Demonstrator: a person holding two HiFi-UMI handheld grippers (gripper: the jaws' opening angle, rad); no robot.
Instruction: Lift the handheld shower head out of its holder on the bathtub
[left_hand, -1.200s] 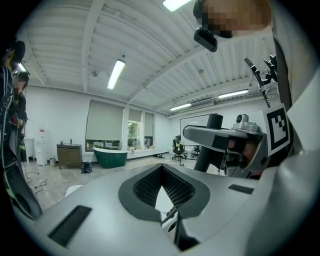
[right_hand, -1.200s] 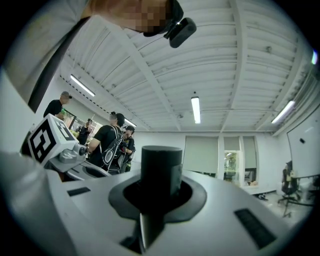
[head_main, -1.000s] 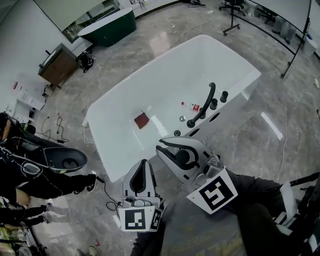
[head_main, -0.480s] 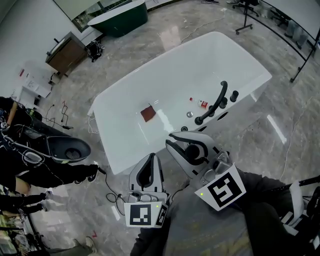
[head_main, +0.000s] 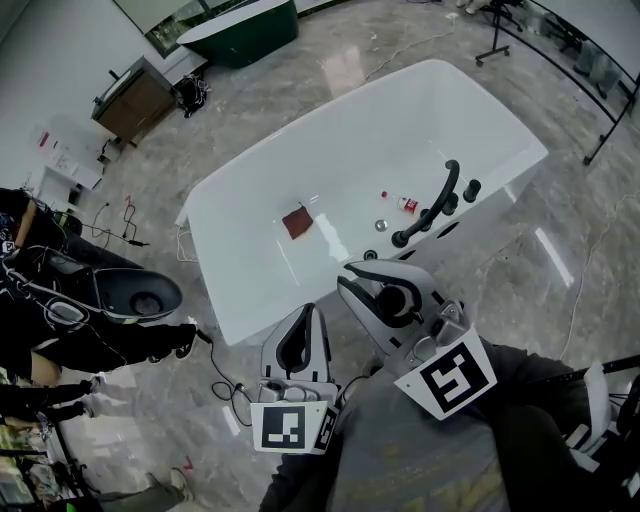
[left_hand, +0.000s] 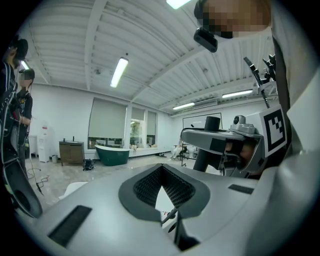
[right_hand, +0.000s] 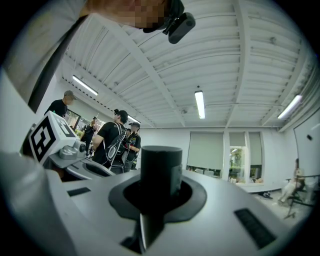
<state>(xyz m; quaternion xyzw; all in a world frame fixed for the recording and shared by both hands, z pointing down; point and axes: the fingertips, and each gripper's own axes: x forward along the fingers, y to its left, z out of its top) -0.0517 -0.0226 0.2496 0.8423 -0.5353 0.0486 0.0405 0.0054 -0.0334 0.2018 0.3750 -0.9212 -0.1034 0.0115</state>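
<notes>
The white bathtub (head_main: 300, 160) lies ahead in the head view, with a black curved faucet (head_main: 432, 205) and black knobs (head_main: 470, 189) on its near right rim. My right gripper (head_main: 352, 275) hovers just short of that rim, shut on a black cylinder (head_main: 391, 300), which looks like the handheld shower head. In the right gripper view the same cylinder (right_hand: 161, 167) stands upright between the jaws of my right gripper (right_hand: 159, 202). My left gripper (head_main: 306, 315) is lower left of it, by the tub's near edge. In its own view the left gripper (left_hand: 162, 192) is shut and holds nothing.
A red-brown square (head_main: 297, 221) and a small bottle (head_main: 405, 203) lie inside the tub. People in dark clothes (head_main: 60, 330) stand at the left beside a black oval basin (head_main: 140, 295). A dark green tub (head_main: 240, 30) and a wooden cabinet (head_main: 135, 100) stand at the back.
The head view has shifted slightly, so the tub sits a bit higher and further right. Both grippers keep their places, and the right one still holds the black cylinder.
</notes>
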